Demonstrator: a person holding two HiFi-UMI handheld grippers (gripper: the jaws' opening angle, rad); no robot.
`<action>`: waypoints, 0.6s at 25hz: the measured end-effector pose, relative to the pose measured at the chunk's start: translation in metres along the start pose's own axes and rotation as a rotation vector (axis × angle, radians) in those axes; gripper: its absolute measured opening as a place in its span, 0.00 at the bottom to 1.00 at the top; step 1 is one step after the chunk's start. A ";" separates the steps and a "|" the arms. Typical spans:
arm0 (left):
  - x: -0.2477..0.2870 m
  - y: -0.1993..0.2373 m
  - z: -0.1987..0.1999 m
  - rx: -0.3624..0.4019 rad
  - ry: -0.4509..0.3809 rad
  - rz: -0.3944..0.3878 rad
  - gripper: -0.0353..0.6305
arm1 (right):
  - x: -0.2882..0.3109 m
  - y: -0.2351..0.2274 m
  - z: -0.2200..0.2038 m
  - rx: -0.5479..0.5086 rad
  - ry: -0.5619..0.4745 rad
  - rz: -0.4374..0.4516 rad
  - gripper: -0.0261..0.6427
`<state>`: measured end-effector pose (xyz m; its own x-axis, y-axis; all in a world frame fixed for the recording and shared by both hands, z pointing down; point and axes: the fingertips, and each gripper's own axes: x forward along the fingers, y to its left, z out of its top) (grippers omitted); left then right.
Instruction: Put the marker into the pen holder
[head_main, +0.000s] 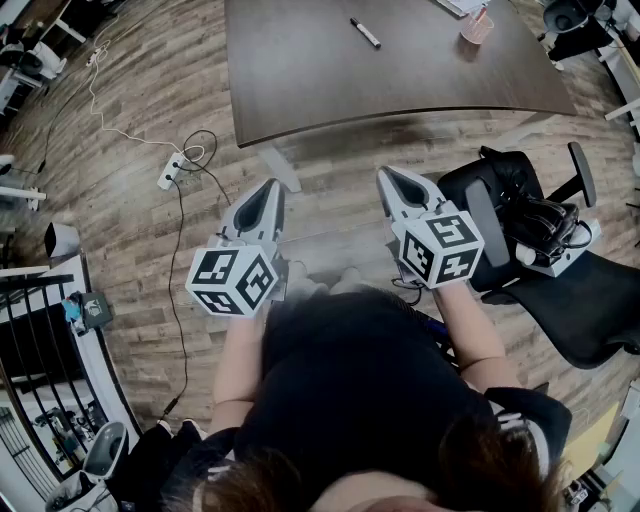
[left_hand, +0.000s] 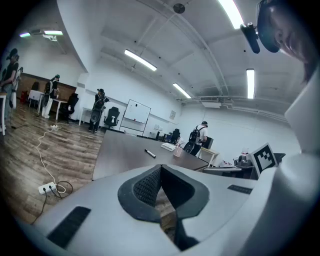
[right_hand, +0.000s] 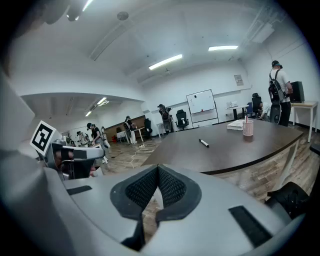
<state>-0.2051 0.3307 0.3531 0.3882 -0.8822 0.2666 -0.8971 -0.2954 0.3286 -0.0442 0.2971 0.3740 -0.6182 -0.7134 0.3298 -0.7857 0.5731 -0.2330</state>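
A black marker (head_main: 365, 33) lies on the dark brown table (head_main: 400, 90), far ahead of both grippers; it also shows as the marker (left_hand: 150, 153) and the marker (right_hand: 204, 143). The pink mesh pen holder (head_main: 477, 27) stands to its right near the table's far edge, seen too as the pen holder (left_hand: 177, 150) and the pen holder (right_hand: 247, 127). My left gripper (head_main: 271, 187) and right gripper (head_main: 388, 176) hang side by side over the wood floor, short of the table. Both have their jaws together with nothing between them: left gripper (left_hand: 161, 167), right gripper (right_hand: 158, 167).
A black office chair (head_main: 540, 260) stands close on my right. A white power strip (head_main: 170, 168) with cables lies on the floor to the left. A notebook (head_main: 458, 6) rests at the table's far edge. People stand at the back of the room.
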 end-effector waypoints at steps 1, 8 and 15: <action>-0.001 -0.001 0.000 0.007 -0.001 0.003 0.09 | -0.002 0.000 -0.001 0.009 0.002 0.002 0.07; 0.000 -0.020 -0.008 0.011 -0.011 -0.008 0.09 | -0.015 -0.008 -0.012 0.022 0.022 0.015 0.07; 0.004 -0.021 -0.010 0.020 -0.009 0.018 0.09 | -0.011 -0.012 -0.014 0.022 0.028 0.045 0.07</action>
<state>-0.1822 0.3372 0.3566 0.3697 -0.8909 0.2641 -0.9081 -0.2863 0.3055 -0.0275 0.3038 0.3854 -0.6524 -0.6751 0.3443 -0.7575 0.5952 -0.2683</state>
